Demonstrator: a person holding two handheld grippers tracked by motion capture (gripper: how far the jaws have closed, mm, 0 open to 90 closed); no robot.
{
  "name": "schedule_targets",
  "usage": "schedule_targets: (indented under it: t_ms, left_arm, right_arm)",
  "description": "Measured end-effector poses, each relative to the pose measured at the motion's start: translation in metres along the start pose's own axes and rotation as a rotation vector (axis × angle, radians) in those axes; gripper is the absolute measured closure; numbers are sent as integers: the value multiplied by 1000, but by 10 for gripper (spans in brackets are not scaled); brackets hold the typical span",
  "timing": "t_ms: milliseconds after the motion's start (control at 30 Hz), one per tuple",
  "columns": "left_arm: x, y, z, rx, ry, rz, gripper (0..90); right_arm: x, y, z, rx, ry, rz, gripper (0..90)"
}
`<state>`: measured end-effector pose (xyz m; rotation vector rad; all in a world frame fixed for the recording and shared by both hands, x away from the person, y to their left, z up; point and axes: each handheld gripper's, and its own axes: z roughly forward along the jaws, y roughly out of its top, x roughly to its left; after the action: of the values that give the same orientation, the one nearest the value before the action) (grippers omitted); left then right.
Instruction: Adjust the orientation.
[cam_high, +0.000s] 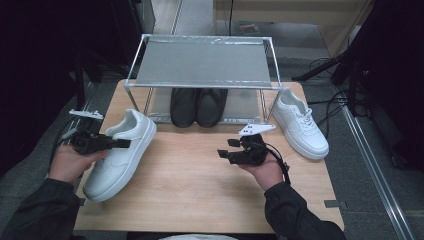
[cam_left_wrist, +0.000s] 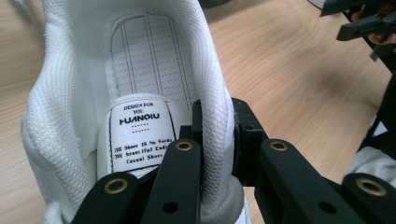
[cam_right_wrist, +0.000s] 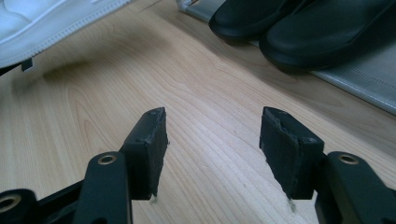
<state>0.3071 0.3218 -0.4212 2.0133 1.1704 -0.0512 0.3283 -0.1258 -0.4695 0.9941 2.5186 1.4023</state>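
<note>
Left gripper (cam_high: 121, 144) clamps a white shoe's (cam_high: 122, 152) collar; right gripper (cam_high: 224, 148) hangs open. The thin pinch may slip, dropping the shoe.

The left tool (cam_high: 122, 144) is held level with its jaws clamped tight – the right tool (cam_high: 226, 148), in an upturned palm, has its jaws apart.

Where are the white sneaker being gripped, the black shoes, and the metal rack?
white sneaker (cam_high: 122, 150), high view, its side.
black shoes (cam_high: 197, 106), high view, their toes.
metal rack (cam_high: 202, 62), high view, top shelf.
</note>
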Motion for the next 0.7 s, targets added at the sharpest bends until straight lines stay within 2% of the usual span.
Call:
schedule_targets:
  t_ms: [233,467,600,700]
  left_arm:
    - [-28,18,32,30,-73,72,825]
    - [-60,34,68,80,-85,162,824]
    - [-79,39,91,98,-121,192,824]
    - [-89,40,107,100,-144,195,823]
  right_arm:
    - [-1,-1,-2,-2,-6,6,427]
    - [2,0,-8,-37,13,-13,434]
    - [2,-1,-9,-35,12,-16,436]
    - [2,-1,-10,-35,8,-17,435]
